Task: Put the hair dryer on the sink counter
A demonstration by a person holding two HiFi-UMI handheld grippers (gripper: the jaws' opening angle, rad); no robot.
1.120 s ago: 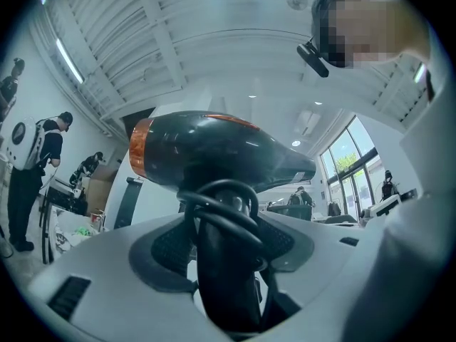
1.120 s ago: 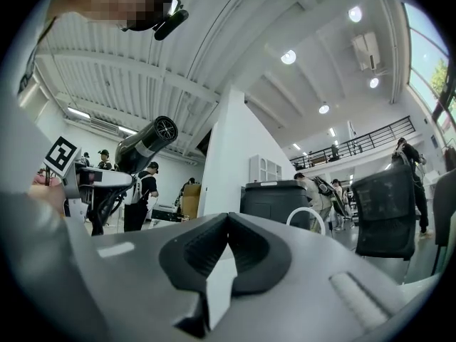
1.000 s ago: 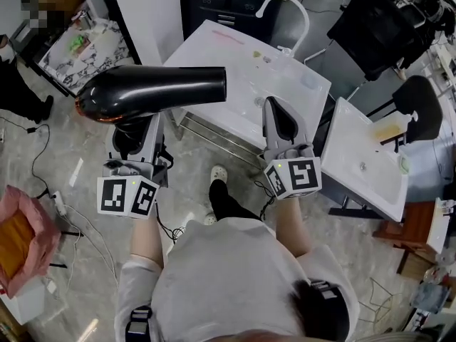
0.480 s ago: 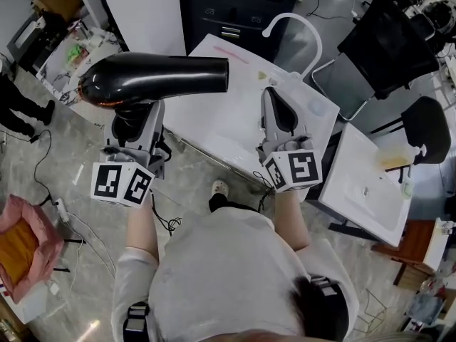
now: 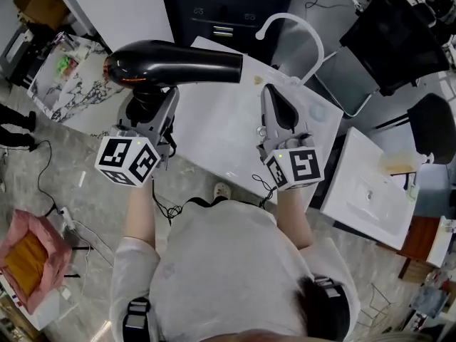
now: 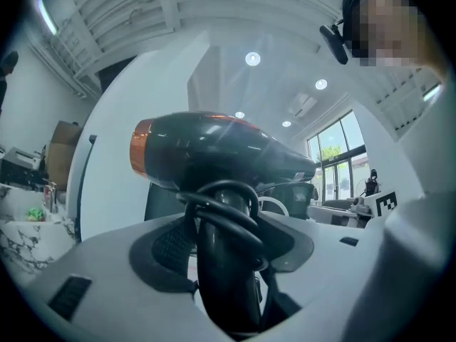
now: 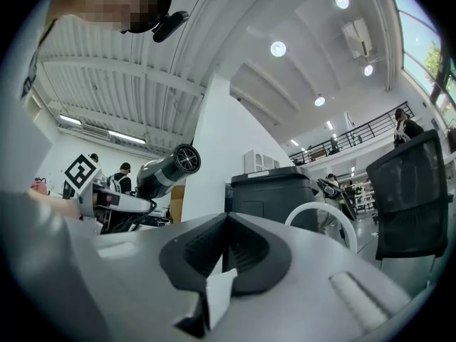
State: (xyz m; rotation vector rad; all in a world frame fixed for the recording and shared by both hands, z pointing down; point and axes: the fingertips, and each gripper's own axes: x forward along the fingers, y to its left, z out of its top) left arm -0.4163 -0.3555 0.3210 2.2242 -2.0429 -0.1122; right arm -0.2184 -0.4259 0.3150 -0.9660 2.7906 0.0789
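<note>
A glossy black hair dryer (image 5: pixel 178 66) with an orange back end is held level, its nozzle pointing right over the white sink counter (image 5: pixel 221 130). My left gripper (image 5: pixel 148 104) is shut on its handle, where the cord is looped, at the counter's left edge. In the left gripper view the hair dryer (image 6: pixel 221 155) fills the middle above the left gripper (image 6: pixel 224 244). My right gripper (image 5: pixel 276 100) hovers over the counter's right part, jaws together with nothing between them. From the right gripper (image 7: pixel 226 228) the hair dryer (image 7: pixel 167 168) shows at the left.
A white arched faucet (image 5: pixel 292 28) rises at the counter's far side. A dark cabinet (image 5: pixel 228 6) stands behind it. A second white basin unit (image 5: pixel 367 184) and black chairs (image 5: pixel 434 123) are to the right. A marble-patterned table (image 5: pixel 57 84) and a pink bag (image 5: pixel 21 244) lie at the left.
Both grippers have moved forward to the counter. The hair dryer has shifted right, and its nozzle now hangs above the counter's far-left part.
</note>
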